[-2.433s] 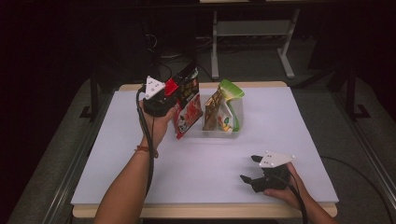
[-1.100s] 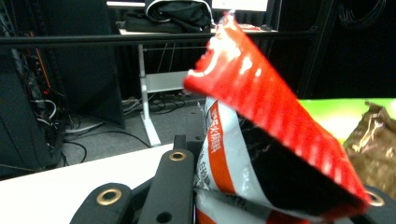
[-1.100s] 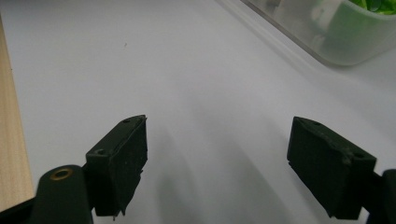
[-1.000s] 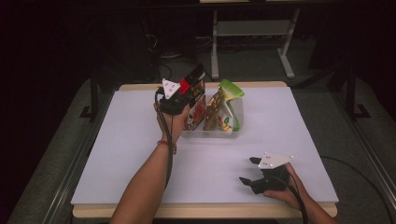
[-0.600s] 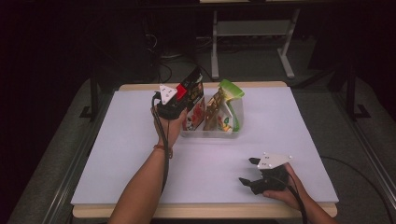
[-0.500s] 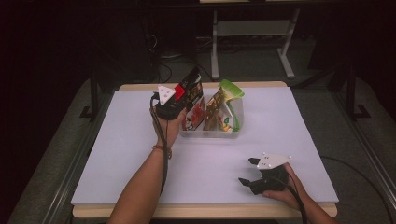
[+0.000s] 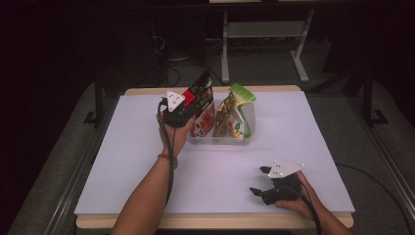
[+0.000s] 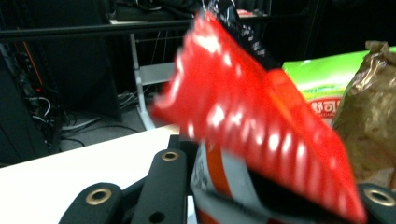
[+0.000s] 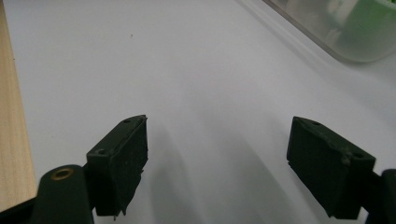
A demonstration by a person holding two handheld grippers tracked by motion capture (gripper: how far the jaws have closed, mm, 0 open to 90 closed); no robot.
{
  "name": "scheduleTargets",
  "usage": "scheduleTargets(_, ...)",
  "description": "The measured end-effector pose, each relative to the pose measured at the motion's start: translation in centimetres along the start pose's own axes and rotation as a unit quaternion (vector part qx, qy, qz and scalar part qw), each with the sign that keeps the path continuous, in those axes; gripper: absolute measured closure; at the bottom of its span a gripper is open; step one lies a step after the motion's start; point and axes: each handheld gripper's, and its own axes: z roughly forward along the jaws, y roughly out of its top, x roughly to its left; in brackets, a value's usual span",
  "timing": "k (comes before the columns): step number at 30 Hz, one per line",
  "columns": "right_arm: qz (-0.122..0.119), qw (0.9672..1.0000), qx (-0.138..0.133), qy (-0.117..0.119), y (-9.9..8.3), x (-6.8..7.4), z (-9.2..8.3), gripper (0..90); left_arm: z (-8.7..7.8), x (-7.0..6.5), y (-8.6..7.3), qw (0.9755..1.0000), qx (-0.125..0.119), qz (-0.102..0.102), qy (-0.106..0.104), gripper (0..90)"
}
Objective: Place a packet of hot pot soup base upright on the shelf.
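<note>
My left gripper (image 7: 192, 106) is shut on a red and black snack bag (image 7: 203, 91), which it holds upright at the left end of a clear plastic container (image 7: 221, 140). The bag's lower end reaches down into the container. In the left gripper view the red bag (image 8: 261, 121) sits between the jaws and is blurred. A green bag (image 7: 243, 96) and a brown bag (image 7: 225, 110) stand inside the container to its right. My right gripper (image 7: 259, 180) rests open on the table near the front right edge, with nothing between its fingers (image 9: 119, 158).
The white table cover (image 7: 303, 132) spreads around the container, with a wooden edge (image 9: 14, 140) at the front. A metal stand (image 7: 264, 34) and cables lie on the dark floor beyond the table. The container's corner (image 9: 336, 32) lies ahead of my right gripper.
My left gripper has carried the red bag to the right and lowered it at the container's left end. The right gripper has stayed still and open.
</note>
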Motion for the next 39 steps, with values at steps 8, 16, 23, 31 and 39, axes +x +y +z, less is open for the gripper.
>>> scheduleTargets(8, -0.002, 1.0, 0.004, 0.001, 0.0, 0.0, 0.0, 20.0, -0.1, 0.2, 0.0, 1.0, 0.005, 0.005, -0.007, 72.7)
scheduleTargets(16, -0.003, 1.0, 0.004, 0.0, 0.0, 0.0, 0.0, 20.1, -0.2, 0.3, 0.0, 0.9998, 0.01, 0.008, -0.016, 71.4)
scheduleTargets(23, -0.002, 1.0, 0.006, 0.001, 0.0, 0.0, 0.0, 20.1, -0.6, 0.6, 0.1, 0.9994, 0.011, 0.012, -0.031, 67.7)
scheduleTargets(31, 0.0, 1.0, 0.004, 0.0, 0.0, -0.1, 0.0, 20.3, -1.5, 0.9, 0.3, 0.9982, 0.01, 0.024, -0.054, 61.6)
scheduleTargets(39, -0.001, 1.0, 0.005, 0.0, 0.1, 0.0, -0.1, 20.3, -2.1, 1.1, 0.4, 0.9969, 0.015, 0.04, -0.066, 58.6)
